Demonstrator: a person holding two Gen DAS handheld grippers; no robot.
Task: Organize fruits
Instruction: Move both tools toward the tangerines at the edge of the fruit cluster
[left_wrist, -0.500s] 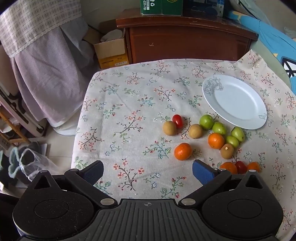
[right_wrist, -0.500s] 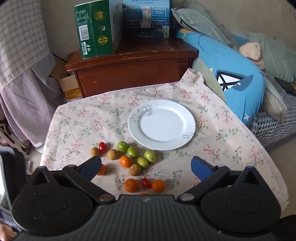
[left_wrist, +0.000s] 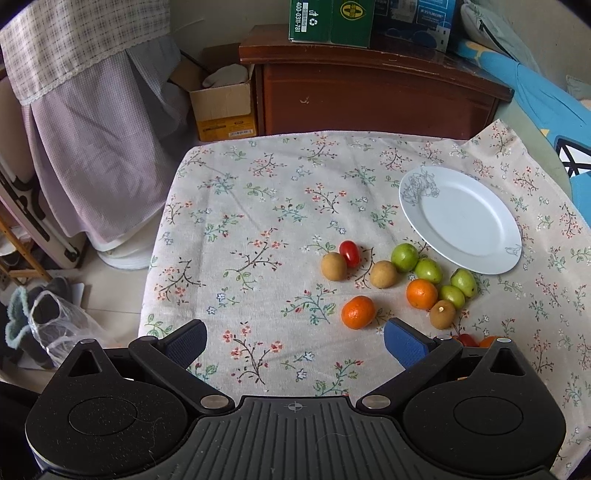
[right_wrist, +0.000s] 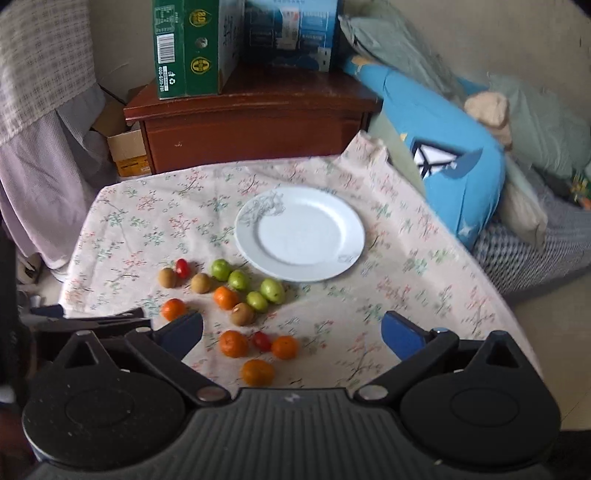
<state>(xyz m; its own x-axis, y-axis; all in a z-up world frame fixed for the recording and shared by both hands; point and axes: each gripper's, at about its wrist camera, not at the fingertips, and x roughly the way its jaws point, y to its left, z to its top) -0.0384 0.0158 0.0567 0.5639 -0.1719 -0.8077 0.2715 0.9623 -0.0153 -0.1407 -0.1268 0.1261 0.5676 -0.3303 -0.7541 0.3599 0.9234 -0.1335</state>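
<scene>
Your left gripper (left_wrist: 294, 342) and right gripper (right_wrist: 291, 328) hang over the near edge of a floral tablecloth (left_wrist: 258, 229), both with jaws spread wide and nothing between the blue pads.

The white plate (right_wrist: 300, 233) sits bare toward the far right of the cloth. Just on its near-left side the fruit lies loose: four green fruits (right_wrist: 221, 269) crowd closest to the rim, the nearest almost touching it. Beyond them, farther from the plate, a red tomato (right_wrist: 181, 267) touches a brown fruit (right_wrist: 167, 277), with a second brown fruit (right_wrist: 201, 283) just beside. Two oranges (right_wrist: 226, 297) and a third brown fruit (right_wrist: 242, 314) lie nearer you, and a last row of three oranges (right_wrist: 233, 343) and a second tomato (right_wrist: 261, 340) sits farthest from the plate, at the cloth's near edge.

Left of the plate the cloth is open to its left edge. Behind the plate stands a wooden cabinet (right_wrist: 255, 122) carrying a green carton (right_wrist: 192, 48); to the plate's right a blue cushion (right_wrist: 443, 147) presses against the cloth's edge. The right view is slightly blurred.
</scene>
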